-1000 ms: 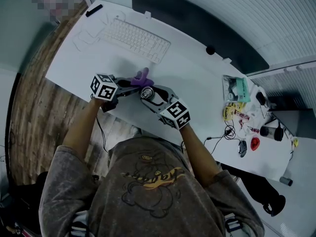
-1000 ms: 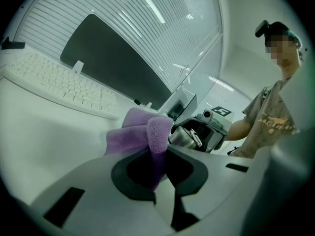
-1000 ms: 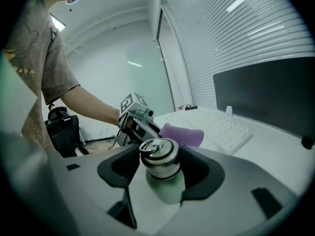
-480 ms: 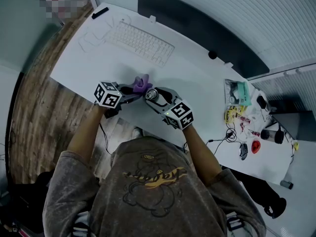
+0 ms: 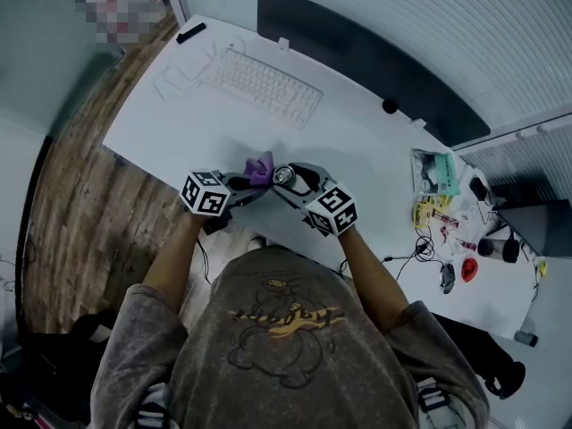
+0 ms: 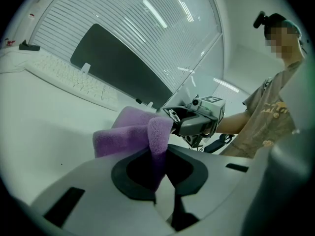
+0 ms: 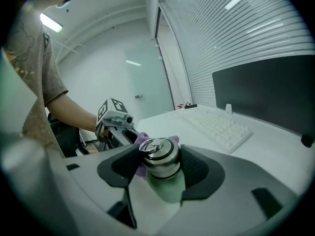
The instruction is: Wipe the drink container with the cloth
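The drink container (image 7: 162, 168) is a pale green bottle with a silver screw cap (image 5: 284, 176). My right gripper (image 7: 158, 172) is shut on its body, just below the cap, and holds it above the white desk's near edge. A purple cloth (image 6: 133, 132) is pinched in my left gripper (image 6: 156, 157), which is shut on it. In the head view the cloth (image 5: 260, 168) sits just left of the cap, touching or almost touching it. The left gripper (image 5: 239, 186) and right gripper (image 5: 295, 184) face each other closely. The bottle's lower part is hidden by the jaws.
A white keyboard (image 5: 263, 87) lies farther back on the desk (image 5: 179, 123), with a dark monitor (image 5: 375, 56) behind it. Cables, small packets and a red object (image 5: 468, 270) clutter the desk's right end. Wooden floor (image 5: 63, 195) lies to the left.
Both grippers have stayed together, the cloth still at the cap. The view has shifted slightly, so the hands sit a little lower and to the right in frame.
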`<state>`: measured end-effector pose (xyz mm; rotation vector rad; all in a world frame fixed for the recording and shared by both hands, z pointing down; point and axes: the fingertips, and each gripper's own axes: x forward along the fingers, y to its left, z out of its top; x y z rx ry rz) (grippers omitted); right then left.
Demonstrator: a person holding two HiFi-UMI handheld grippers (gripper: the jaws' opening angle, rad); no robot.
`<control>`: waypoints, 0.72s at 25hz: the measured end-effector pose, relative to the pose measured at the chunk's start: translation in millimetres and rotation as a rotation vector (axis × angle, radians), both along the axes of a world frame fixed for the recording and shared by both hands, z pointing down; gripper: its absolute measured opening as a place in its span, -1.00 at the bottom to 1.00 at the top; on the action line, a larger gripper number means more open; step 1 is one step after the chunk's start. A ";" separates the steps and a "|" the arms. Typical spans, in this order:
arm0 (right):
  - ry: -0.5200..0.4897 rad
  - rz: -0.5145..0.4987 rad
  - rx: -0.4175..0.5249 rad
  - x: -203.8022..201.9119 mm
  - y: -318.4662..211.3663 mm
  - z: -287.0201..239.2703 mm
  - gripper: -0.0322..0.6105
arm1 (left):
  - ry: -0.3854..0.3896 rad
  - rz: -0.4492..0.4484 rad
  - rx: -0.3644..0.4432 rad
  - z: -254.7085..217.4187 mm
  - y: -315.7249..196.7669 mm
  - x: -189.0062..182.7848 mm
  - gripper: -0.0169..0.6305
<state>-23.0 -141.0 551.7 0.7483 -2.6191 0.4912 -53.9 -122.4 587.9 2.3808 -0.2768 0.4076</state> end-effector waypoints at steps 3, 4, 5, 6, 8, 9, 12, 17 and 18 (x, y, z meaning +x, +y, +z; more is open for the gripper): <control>-0.002 0.002 0.005 1.9 -1.5 1.9 -0.08 | 0.004 0.003 -0.006 0.1 7.0 2.5 -0.79; -0.003 0.001 0.005 1.8 -1.6 2.0 -0.08 | 0.005 0.000 -0.007 0.4 8.6 3.1 -0.79; -0.004 0.001 0.005 1.5 -1.7 2.0 -0.08 | 0.008 -0.005 -0.008 0.6 9.9 3.5 -0.79; -0.004 0.001 0.005 1.2 -1.6 1.9 -0.08 | 0.011 -0.011 -0.009 0.7 11.0 3.7 -0.79; -0.003 0.002 0.004 0.6 -1.3 1.9 -0.08 | 0.018 -0.020 -0.008 1.0 14.0 4.7 -0.79; -0.003 0.001 0.004 0.5 -1.3 2.0 -0.08 | 0.020 -0.021 -0.008 1.3 16.1 5.8 -0.79; -0.006 0.001 0.003 1.1 -1.5 2.2 -0.08 | 0.030 -0.018 -0.010 2.2 22.9 11.7 -0.79; -0.008 0.000 0.001 0.7 -1.3 2.3 -0.08 | 0.055 -0.033 -0.018 1.7 27.9 17.3 -0.79; -0.008 0.000 0.001 0.7 -1.3 2.4 -0.08 | 0.059 -0.037 -0.019 1.7 28.6 18.1 -0.79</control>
